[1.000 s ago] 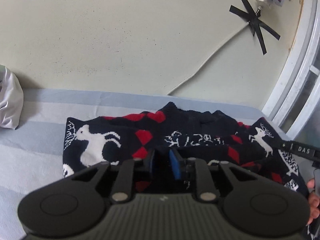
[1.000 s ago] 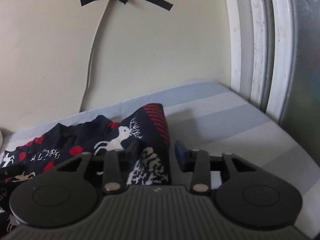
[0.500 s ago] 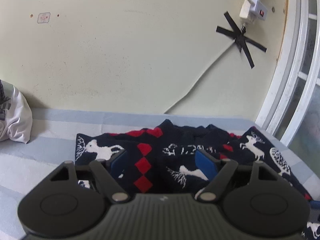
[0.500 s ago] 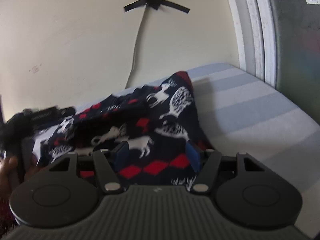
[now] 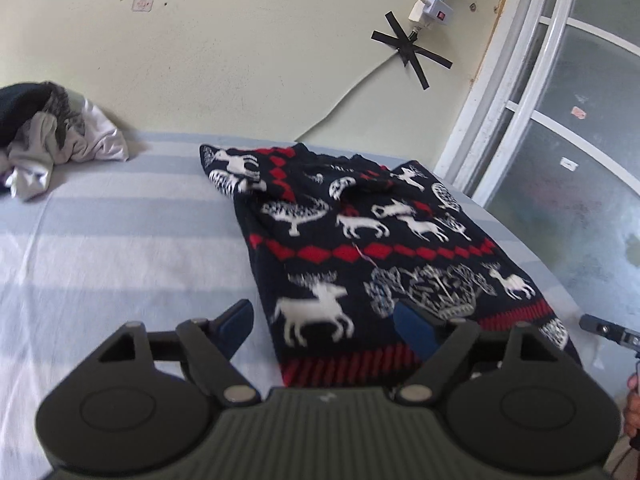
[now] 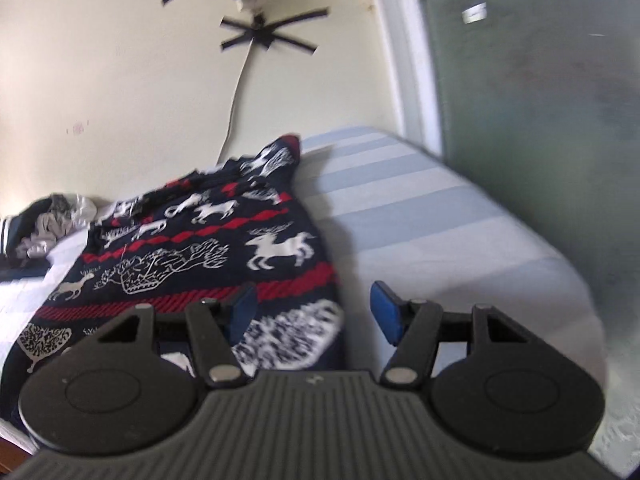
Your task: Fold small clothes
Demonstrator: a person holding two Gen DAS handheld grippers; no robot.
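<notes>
A navy sweater [image 5: 372,240] with white reindeer and red diamond bands lies flat on the striped sheet [image 5: 100,240], sleeves folded in over its upper part. My left gripper [image 5: 324,324] is open and empty, above the sweater's near left hem corner. The sweater also shows in the right wrist view [image 6: 208,248]. My right gripper [image 6: 312,312] is open and empty, over the sweater's near right corner. The right gripper's tip shows at the far right of the left wrist view [image 5: 608,330].
A heap of other clothes [image 5: 44,132] lies at the back left by the wall. A taped cable [image 5: 412,52] and power strip hang on the wall. A window frame [image 5: 520,100] stands at the right. The bed's right edge [image 6: 560,264] drops off.
Both grippers opened, let go of the sweater and pulled back toward the near hem. The sweater now lies flat with its sleeves folded in.
</notes>
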